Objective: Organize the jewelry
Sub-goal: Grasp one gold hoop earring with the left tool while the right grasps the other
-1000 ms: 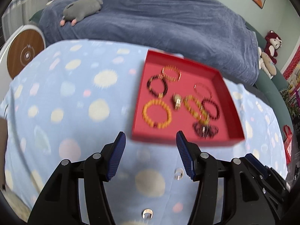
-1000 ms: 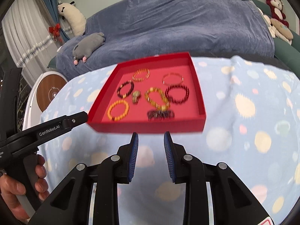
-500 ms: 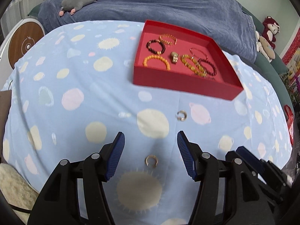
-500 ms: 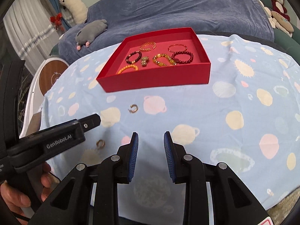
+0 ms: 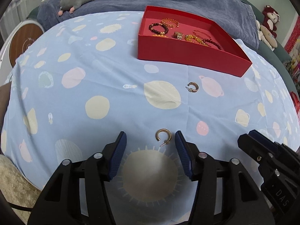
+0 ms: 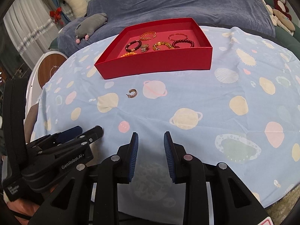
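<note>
So right up front the left gripper [image 5: 150, 140] is spread wide over the blue planet-print tablecloth [image 5: 93, 78], holding nothing, with one gold hoop earring [image 5: 163, 136] lying between its fingertips, closer to the right pad but not touching it. Just beside it the right gripper [image 6: 151, 137] hangs over the cloth with a narrower gap and nothing in it. Further out the second hoop earring [image 5: 193, 87] sits loose on the cloth near the red tray [image 5: 187, 55], which holds beaded bracelets [image 6: 133, 45] and thin gold bangles [image 6: 178, 36], and past that there's a blue-covered sofa [image 6: 187, 1] with a grey plush [image 6: 91, 24].
</note>
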Demonstrator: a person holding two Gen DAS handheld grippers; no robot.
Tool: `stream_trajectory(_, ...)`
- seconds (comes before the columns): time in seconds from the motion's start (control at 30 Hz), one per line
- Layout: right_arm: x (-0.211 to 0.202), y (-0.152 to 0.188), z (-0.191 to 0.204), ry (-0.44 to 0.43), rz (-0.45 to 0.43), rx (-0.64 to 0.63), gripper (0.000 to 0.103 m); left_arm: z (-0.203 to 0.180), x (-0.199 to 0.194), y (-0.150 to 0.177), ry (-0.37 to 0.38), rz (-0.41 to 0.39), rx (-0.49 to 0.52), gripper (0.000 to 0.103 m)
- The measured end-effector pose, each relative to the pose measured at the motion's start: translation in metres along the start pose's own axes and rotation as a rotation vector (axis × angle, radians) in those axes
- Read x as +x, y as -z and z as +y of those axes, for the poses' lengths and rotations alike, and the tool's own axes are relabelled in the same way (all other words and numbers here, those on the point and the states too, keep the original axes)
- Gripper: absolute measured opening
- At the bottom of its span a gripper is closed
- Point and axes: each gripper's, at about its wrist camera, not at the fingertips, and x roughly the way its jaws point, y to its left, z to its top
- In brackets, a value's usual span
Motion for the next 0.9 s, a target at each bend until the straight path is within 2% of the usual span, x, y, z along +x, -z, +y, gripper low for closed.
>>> stream_trajectory(0.07, 0.003, -0.003, 0.001, -0.002, -0.002, -0.005, 0.028, -0.002, 0.0, 0.0, 0.002, -0.007, 0.013, 0.035)
stream_trajectory(0.13, 0.006, -0.006, 0.003, -0.003, -0.003, -0.015, 0.028, -0.002, 0.0, -0.001, 0.008, -0.008, 0.02, 0.017)
stream_trajectory(0.63, 0.057, -0.056, 0.034, -0.022, -0.002, -0.122, 0.028, 0.016, -0.002, -0.012, 0.034, -0.012, -0.052, 0.017)
stream_trajectory(0.9, 0.08, -0.062, 0.041, -0.014, 0.031, -0.16, 0.028, 0.027, 0.001, -0.021, 0.035, -0.011, -0.081, 0.017)
